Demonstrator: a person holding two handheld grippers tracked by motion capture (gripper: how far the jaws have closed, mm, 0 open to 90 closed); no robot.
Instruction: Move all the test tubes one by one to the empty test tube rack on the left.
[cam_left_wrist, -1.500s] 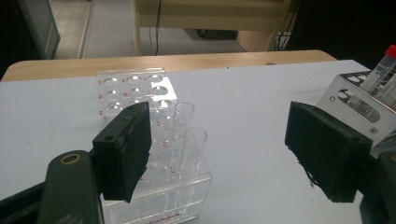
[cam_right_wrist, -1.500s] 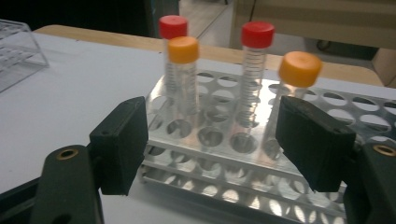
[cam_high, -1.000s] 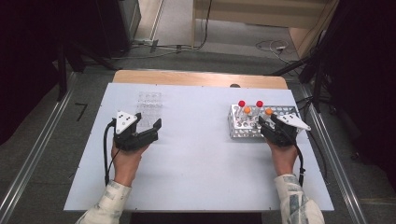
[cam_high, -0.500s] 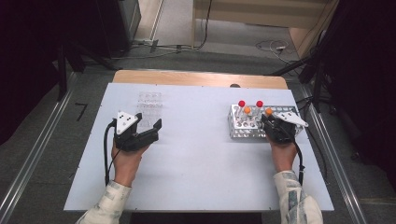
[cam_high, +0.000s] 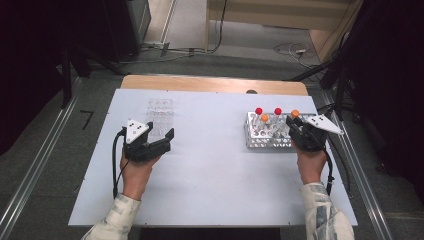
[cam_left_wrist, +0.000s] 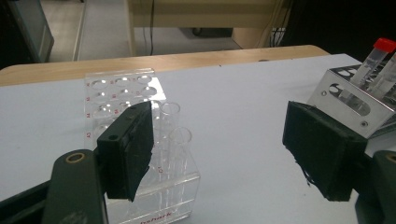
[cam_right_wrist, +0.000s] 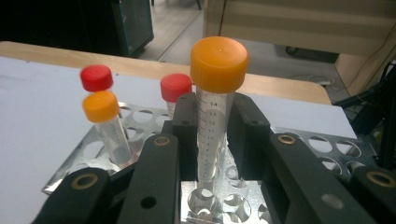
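Observation:
My right gripper (cam_right_wrist: 212, 126) is shut on a clear tube with an orange cap (cam_right_wrist: 218, 63), held upright over the metal rack (cam_right_wrist: 299, 140). In the high view that gripper (cam_high: 296, 125) is at the rack's (cam_high: 260, 142) right end, with the orange cap (cam_high: 295, 114) above it. Two red-capped tubes (cam_high: 258, 111) (cam_high: 277, 111) and another orange-capped tube (cam_high: 264, 118) stand in the rack. My left gripper (cam_high: 161, 131) is open and holds nothing, just in front of a clear plastic rack (cam_high: 160, 111). Its jaws (cam_left_wrist: 224, 140) stand wide apart, the left one beside that clear rack (cam_left_wrist: 163, 154).
The white table top (cam_high: 215, 170) ends in a wooden strip (cam_high: 210, 84) at the far side. Cables (cam_high: 295, 50) lie on the floor beyond the table, and dark stands (cam_high: 345, 65) rise at the right. A metal rail (cam_high: 30, 180) runs along the floor at the left.
The right gripper, with the orange-capped tube, has shifted slightly right and away from the person. The left gripper has stayed still.

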